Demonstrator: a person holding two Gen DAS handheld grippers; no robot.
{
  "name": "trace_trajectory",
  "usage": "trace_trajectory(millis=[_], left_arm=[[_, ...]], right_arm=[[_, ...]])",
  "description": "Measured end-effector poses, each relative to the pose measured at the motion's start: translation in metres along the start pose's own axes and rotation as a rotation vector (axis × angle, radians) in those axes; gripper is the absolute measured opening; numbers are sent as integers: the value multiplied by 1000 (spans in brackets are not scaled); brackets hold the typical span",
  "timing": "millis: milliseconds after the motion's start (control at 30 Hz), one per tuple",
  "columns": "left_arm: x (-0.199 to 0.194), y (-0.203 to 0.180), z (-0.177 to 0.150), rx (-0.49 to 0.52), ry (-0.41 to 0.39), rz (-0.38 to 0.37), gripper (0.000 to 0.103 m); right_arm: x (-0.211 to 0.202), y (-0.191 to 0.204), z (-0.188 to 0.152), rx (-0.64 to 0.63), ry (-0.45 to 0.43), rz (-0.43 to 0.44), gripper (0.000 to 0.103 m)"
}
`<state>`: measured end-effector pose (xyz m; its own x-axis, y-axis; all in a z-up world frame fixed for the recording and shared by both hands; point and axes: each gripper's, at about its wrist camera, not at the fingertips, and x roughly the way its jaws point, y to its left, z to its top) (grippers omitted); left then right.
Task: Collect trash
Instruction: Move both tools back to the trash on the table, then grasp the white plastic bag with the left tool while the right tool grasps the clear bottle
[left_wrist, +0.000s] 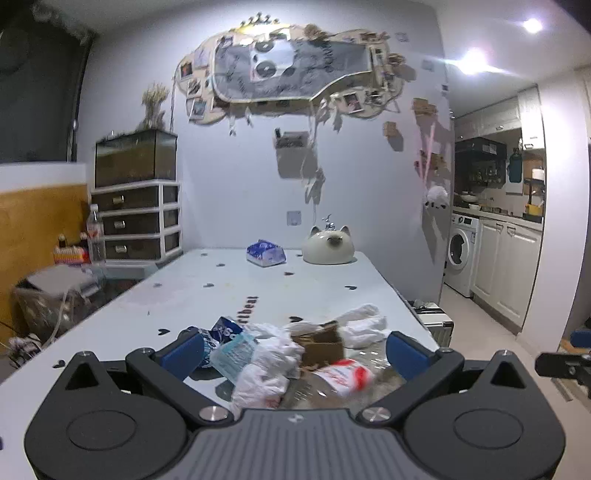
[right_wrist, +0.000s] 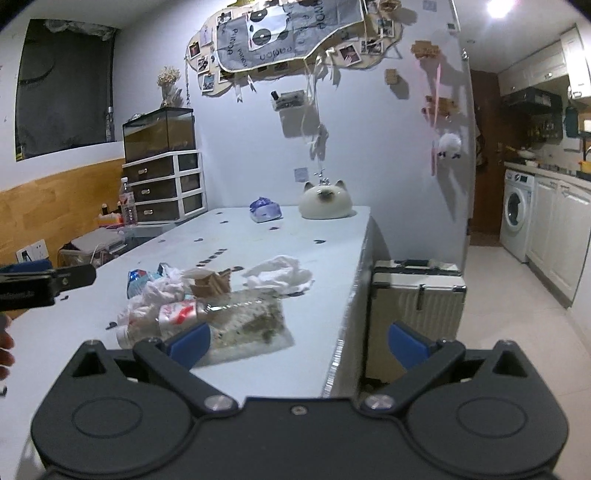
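A heap of trash lies at the near end of the white table (left_wrist: 258, 288): crumpled white plastic bags (left_wrist: 269, 354), a torn brown cardboard box (left_wrist: 321, 341), a blue wrapper (left_wrist: 221, 330), a red-and-white wrapper (left_wrist: 345, 374) and a crumpled white tissue (left_wrist: 365, 325). My left gripper (left_wrist: 293, 350) is open just in front of the heap, fingers apart on either side. In the right wrist view the same heap (right_wrist: 166, 295) and a clear bag with greenish residue (right_wrist: 251, 325) lie ahead. My right gripper (right_wrist: 297, 341) is open over the table's right edge, holding nothing.
At the table's far end sit a cat-shaped ceramic dish (left_wrist: 328, 247) and a blue tissue pack (left_wrist: 266, 253). A pale suitcase (right_wrist: 417, 295) stands beside the table's right edge. Drawers with a fish tank (left_wrist: 136, 206) stand at the left. A kitchen with a washing machine (right_wrist: 517, 214) is at the right.
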<state>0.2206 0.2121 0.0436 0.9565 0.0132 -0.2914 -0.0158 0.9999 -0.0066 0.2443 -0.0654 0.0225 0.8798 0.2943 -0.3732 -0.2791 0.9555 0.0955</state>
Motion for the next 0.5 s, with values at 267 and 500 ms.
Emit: trace_trajectory(millis=[267,500], left_arm=[[75,44,-6,-63,93,-140,89],[118,63,-31,-77,190,-179,78]], right_arm=[[41,40,20,71,48,46,103],[77,78,27,57,81,29,103]])
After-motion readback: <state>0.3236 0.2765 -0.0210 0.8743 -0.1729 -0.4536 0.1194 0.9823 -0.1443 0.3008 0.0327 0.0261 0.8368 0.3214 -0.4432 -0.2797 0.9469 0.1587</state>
